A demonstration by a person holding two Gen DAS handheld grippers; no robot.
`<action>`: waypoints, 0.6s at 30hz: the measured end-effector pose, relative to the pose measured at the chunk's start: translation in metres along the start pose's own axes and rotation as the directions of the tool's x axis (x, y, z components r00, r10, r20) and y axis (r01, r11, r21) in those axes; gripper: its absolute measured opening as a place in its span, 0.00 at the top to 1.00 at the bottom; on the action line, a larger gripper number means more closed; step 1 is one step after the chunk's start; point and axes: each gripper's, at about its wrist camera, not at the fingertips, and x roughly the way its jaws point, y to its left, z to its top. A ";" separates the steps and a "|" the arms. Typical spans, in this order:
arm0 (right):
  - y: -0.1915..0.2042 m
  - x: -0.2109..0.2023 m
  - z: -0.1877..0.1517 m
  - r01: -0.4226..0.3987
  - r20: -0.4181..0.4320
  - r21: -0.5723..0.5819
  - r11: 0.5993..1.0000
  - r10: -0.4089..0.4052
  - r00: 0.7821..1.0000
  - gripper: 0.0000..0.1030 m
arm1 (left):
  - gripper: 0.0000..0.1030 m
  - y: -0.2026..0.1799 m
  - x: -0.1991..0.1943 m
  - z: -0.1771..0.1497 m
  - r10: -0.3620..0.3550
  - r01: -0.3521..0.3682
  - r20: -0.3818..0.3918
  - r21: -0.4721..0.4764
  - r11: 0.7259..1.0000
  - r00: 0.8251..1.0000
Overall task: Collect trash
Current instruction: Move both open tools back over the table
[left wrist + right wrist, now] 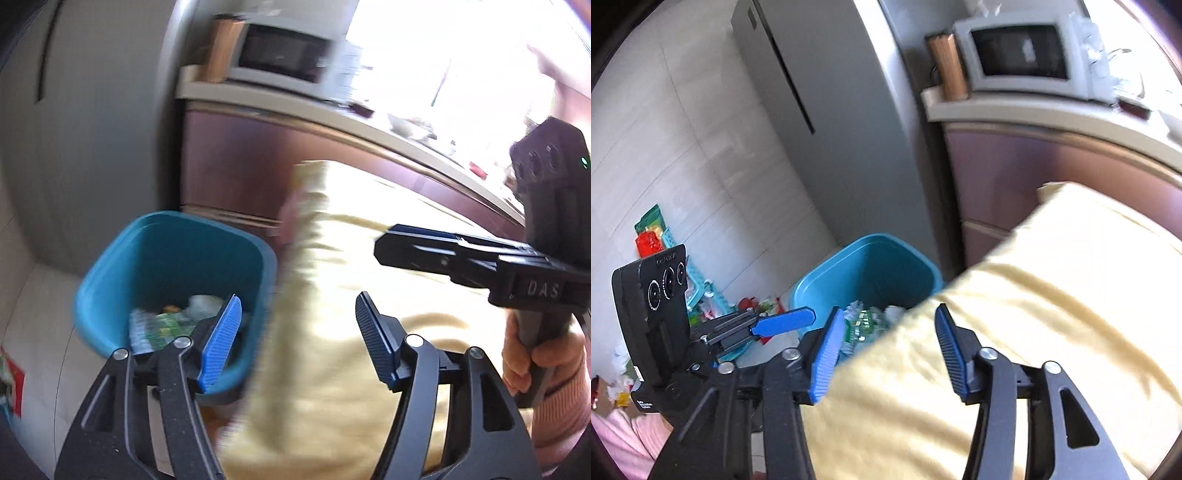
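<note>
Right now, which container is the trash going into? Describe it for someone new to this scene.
Find the tall grey refrigerator. At its foot on the floor, beside the yellow-clothed table, stands a blue plastic bin. It is the only open tub here, with crumpled wrappers inside.

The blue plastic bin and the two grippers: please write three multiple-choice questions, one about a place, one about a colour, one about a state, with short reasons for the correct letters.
1. Where does the blue plastic bin stand?
A. On the floor, beside the table with the pale yellow cloth
B. On the counter beside the white microwave oven
C. On top of the grey refrigerator

2. What colour are the ribbed finger pads of the grippers?
A. Red
B. Blue
C. Yellow

3. In what state is the bin?
A. Tipped over
B. Empty
C. Upright, with trash inside

Answers: 1 A, the right wrist view shows it on the floor at the cloth's edge. 2 B, both views show blue pads. 3 C, wrappers and crumpled paper lie at its bottom, its mouth facing up.
</note>
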 end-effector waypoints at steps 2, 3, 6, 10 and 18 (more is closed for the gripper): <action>-0.008 -0.026 -0.009 0.042 0.034 0.017 0.999 -0.043 0.998 0.49 | 0.35 -0.024 0.001 -0.002 -0.053 0.054 -0.008 0.044 0.998 0.999; -0.014 -0.039 -0.014 0.063 0.048 0.032 0.998 -0.064 0.997 0.49 | 0.35 -0.037 0.001 -0.004 -0.083 0.084 -0.014 0.074 0.994 0.996; -0.037 -0.077 -0.033 0.137 0.077 0.093 0.986 -0.144 0.987 0.49 | 0.34 -0.073 0.009 -0.009 -0.148 0.153 -0.041 0.150 0.977 0.988; -0.064 -0.123 -0.060 0.254 0.090 0.176 0.951 -0.273 0.958 0.49 | 0.34 -0.117 0.023 -0.017 -0.224 0.241 -0.102 0.210 0.947 0.969; -0.132 -0.186 -0.107 0.403 0.084 0.342 0.849 -0.455 0.887 0.46 | 0.34 -0.195 0.043 -0.034 -0.323 0.374 -0.207 0.297 0.879 0.924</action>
